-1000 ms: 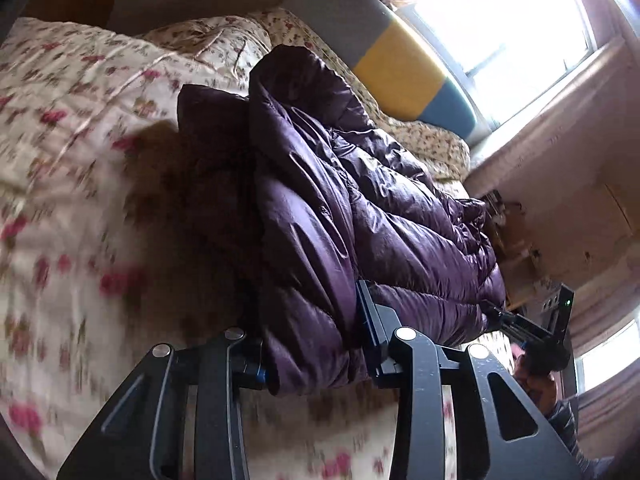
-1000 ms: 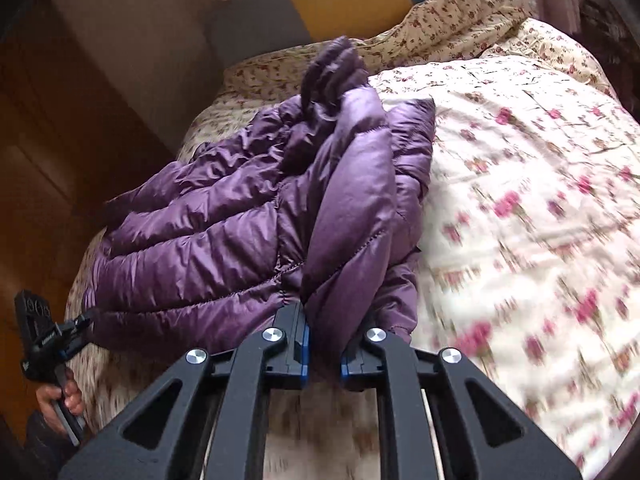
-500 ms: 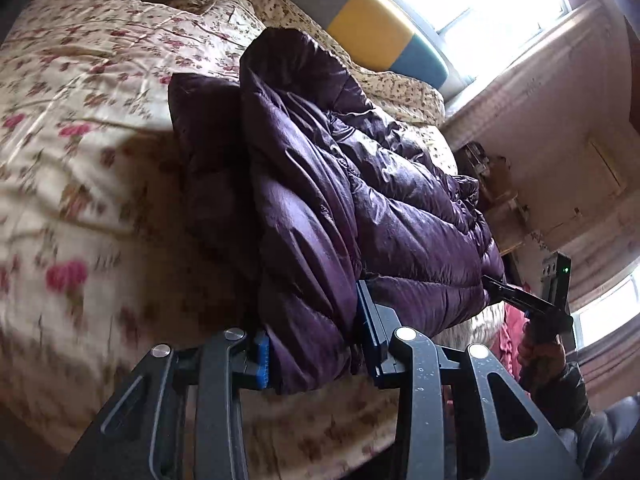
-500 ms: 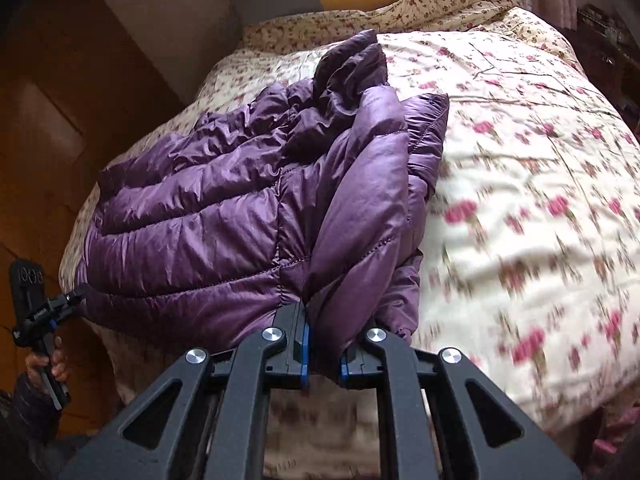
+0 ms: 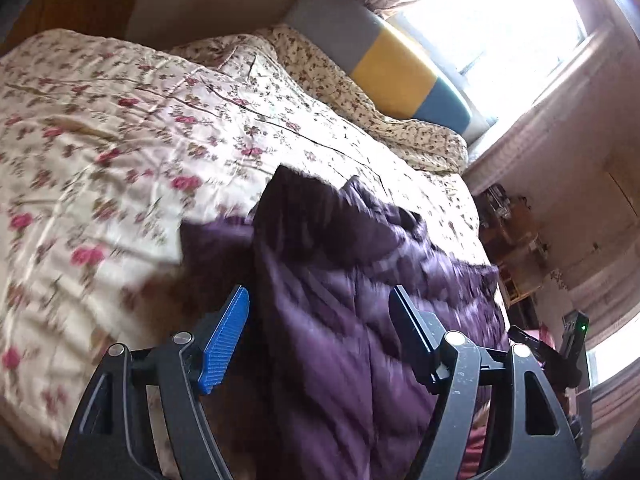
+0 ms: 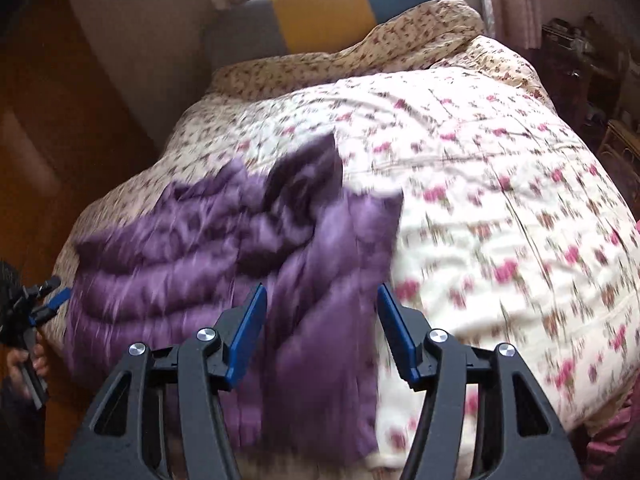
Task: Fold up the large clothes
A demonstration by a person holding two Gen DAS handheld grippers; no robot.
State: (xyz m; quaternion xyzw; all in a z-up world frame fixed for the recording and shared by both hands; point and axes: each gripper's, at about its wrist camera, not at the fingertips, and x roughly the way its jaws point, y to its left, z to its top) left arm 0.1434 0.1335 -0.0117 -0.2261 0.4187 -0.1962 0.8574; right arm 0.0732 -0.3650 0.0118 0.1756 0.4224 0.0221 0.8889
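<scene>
A purple puffer jacket (image 5: 352,304) lies bunched at the near edge of the floral bed (image 5: 120,140). It also shows in the right wrist view (image 6: 248,264), folded over itself and hanging over the bed's edge. My left gripper (image 5: 320,320) is open, its jaws wide apart on either side of the jacket's fold, holding nothing. My right gripper (image 6: 320,312) is open too, its blue pads apart around the jacket's near edge. Both views are blurred by motion. The right gripper (image 5: 568,344) shows at the far right of the left wrist view, the left gripper (image 6: 36,308) at the far left of the right wrist view.
A floral quilt (image 6: 500,208) covers the bed. A grey, yellow and blue headboard cushion (image 6: 332,8) stands at the head under a bright window (image 5: 500,20). Cluttered wooden furniture (image 5: 512,232) stands beside the bed. A wooden wall or door (image 6: 40,120) stands on the other side.
Both grippers were shut on the jacket's edge and pulled it toward the bed's near edge. Now both have opened and let go, and the jacket has dropped lower on the bed.
</scene>
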